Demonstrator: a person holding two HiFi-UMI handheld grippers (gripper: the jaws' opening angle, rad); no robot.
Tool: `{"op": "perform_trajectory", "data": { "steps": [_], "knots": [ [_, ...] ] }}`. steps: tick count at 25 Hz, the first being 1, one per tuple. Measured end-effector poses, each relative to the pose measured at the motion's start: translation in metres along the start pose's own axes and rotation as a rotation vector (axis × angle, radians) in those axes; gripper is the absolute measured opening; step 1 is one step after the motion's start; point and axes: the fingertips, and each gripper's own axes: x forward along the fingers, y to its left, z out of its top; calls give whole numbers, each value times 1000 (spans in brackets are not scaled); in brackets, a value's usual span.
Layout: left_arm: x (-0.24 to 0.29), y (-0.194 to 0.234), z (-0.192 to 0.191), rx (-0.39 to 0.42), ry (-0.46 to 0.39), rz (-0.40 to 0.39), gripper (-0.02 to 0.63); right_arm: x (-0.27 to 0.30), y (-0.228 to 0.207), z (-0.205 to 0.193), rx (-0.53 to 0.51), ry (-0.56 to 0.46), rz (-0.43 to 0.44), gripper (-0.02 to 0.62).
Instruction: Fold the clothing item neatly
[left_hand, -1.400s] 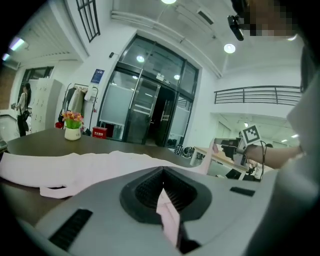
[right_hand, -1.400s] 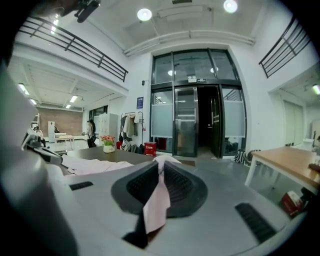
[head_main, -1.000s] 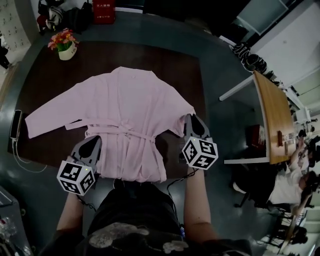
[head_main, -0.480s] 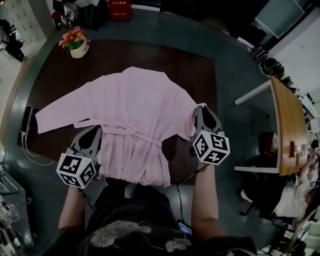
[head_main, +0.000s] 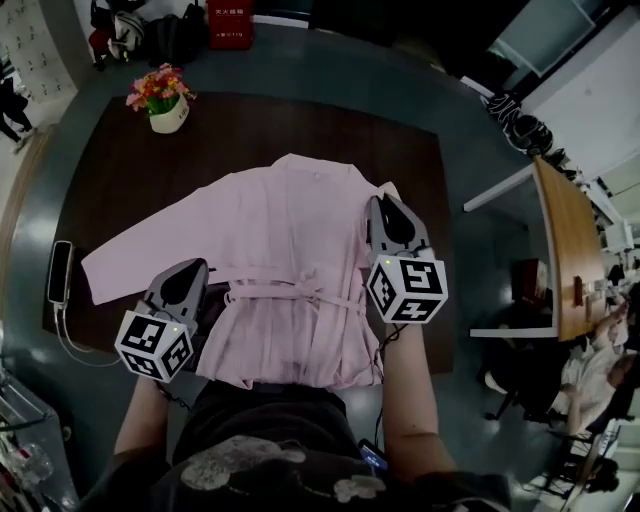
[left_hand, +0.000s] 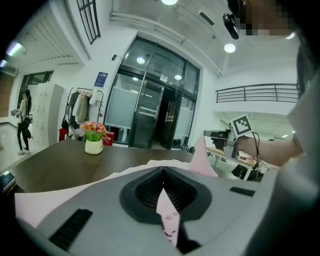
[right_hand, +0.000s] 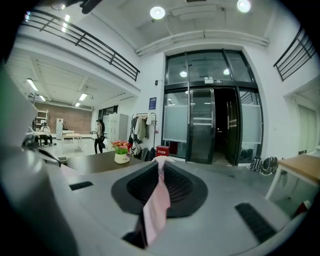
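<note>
Over the table (head_main: 250, 130), both jaws pinch the robe (head_main: 290, 230).

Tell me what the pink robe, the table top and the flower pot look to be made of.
The pink robe: thin soft cloth, matte; it drapes, creases softly and gathers under its tied belt. The table top: dark brown, probably wood or wood veneer, smooth with a faint sheen; grain unclear. The flower pot: white, smooth, likely ceramic or plastic; cannot tell which.
</note>
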Motion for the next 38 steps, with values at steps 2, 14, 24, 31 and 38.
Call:
{"op": "perform_trajectory", "data": {
  "steps": [2,14,24,31,38],
  "knots": [
    [-4,24,-4,-10,14,-22,11,19,36,0,2,12,23,26],
    [-28,104,-36,-76,86,-60,10,80,225,-134,-180,387,298,27],
    [-37,124,-52,-92,103,-62,11,63,248,-147,-6,415,351,162],
    [-46,127,-60,-100,111,-54,10,83,251,-163,84,473,340,167],
    [-60,134,-68,-101,127,-16,11,93,303,-193,-74,572,512,166]
  ]
}}
